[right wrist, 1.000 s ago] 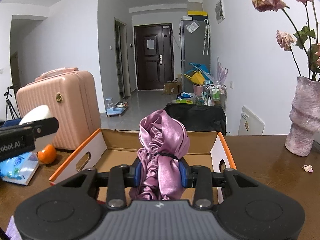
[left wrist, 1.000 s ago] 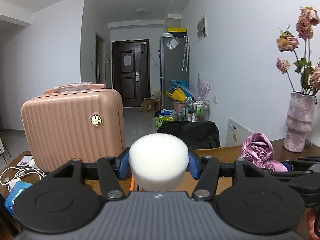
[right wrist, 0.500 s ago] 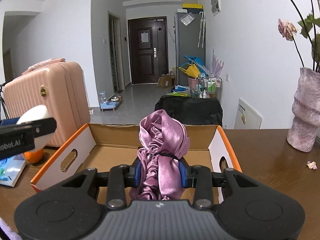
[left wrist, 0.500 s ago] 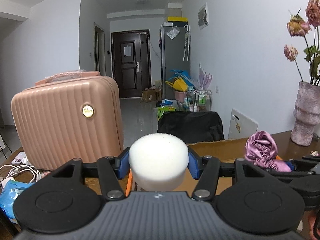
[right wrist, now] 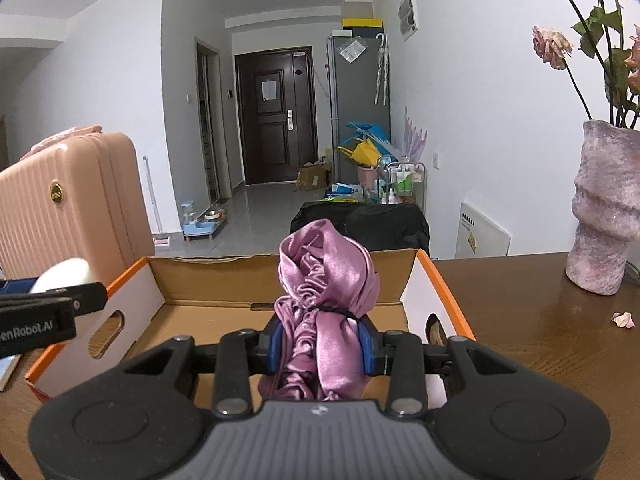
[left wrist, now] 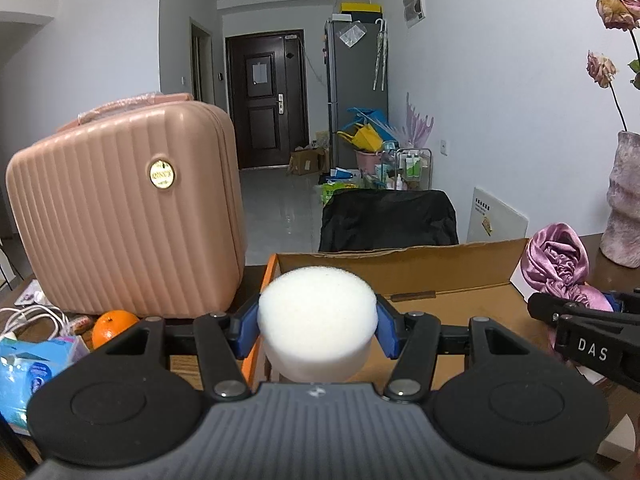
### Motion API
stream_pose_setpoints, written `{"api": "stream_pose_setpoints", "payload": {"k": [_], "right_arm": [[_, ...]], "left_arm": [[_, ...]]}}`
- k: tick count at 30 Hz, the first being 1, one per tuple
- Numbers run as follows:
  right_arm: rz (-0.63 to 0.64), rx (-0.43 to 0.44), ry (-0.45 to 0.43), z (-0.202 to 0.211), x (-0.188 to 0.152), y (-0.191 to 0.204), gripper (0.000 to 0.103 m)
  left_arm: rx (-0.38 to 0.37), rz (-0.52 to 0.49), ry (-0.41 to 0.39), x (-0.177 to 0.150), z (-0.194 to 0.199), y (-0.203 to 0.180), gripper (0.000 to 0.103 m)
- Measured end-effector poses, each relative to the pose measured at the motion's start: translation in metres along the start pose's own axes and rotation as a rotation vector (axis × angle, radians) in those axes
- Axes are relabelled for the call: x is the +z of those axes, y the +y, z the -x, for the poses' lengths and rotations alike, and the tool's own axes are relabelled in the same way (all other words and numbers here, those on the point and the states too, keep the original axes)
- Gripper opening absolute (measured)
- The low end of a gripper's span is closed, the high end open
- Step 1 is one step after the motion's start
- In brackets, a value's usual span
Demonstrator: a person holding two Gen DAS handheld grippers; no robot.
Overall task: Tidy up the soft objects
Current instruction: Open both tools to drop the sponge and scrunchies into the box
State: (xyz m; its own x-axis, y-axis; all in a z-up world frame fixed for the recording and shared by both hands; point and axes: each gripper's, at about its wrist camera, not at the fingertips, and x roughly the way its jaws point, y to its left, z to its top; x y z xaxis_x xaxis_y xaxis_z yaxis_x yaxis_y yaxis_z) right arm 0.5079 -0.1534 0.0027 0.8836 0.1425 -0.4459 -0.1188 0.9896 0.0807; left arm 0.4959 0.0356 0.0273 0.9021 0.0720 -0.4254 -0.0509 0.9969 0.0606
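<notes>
Left gripper [left wrist: 317, 322]: jaws part-open, blue pads pressed on both sides of a white sponge [left wrist: 317, 312]; grip firm, sponge bulges above the pads.
Sponge: round, thick, flat top; held above the near left corner of the box [left wrist: 460, 304], over its orange-edged left wall. In the right view it shows at far left [right wrist: 62, 276], behind the left gripper's black finger.
Right gripper [right wrist: 320, 350]: jaws nearly closed, blue pads clamped on a purple satin cloth [right wrist: 326, 280].
Cloth: bunched, tied round with a thin dark band just above the pads; top half stands above the gripper, lower end hangs below it. Held over the box [right wrist: 208, 294] interior, near its middle. In the left view it sits at the right [left wrist: 558, 264], over the box's right end.
Box: open cardboard, orange rim, white side walls with oval handle cut-outs; floor bare where visible. Rests on a dark wooden table [right wrist: 520, 320].
Suitcase [left wrist: 120, 220]: pink, ribbed, upright on the table, just left of the box.
Orange [left wrist: 114, 322]: on the table at the suitcase's foot, left of the box.
Tissue pack [left wrist: 32, 368]: blue, near the left table edge, beside the orange.
Cable [left wrist: 36, 316]: white, coiled, left of the orange.
Vase [right wrist: 604, 208]: mauve, ridged, holds dried roses; right of the box, well apart.
Petal [right wrist: 623, 319]: lies loose on the table, in front of the vase.
</notes>
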Motion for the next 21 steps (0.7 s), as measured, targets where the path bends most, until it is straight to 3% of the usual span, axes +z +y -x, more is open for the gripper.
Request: {"api": "stream_pose_setpoints", "payload": {"k": [11, 17, 21], "right_arm": [[0.012, -0.010, 0.014, -0.0060, -0.0047, 0.0040, 0.039], [-0.004, -0.014, 0.014, -0.0045, -0.0021, 0.0021, 0.059], [-0.010, -0.026, -0.010, -0.0009, -0.0016, 0.0011, 0.094]], "left_arm": [[0.002, -0.007, 0.023, -0.0062, -0.0110, -0.0021, 0.059], [0.001, -0.004, 0.021, -0.0068, -0.0101, -0.0015, 0.080], [0.003, 0.002, 0.003, -0.0067, -0.0066, -0.0006, 0.097]]}}
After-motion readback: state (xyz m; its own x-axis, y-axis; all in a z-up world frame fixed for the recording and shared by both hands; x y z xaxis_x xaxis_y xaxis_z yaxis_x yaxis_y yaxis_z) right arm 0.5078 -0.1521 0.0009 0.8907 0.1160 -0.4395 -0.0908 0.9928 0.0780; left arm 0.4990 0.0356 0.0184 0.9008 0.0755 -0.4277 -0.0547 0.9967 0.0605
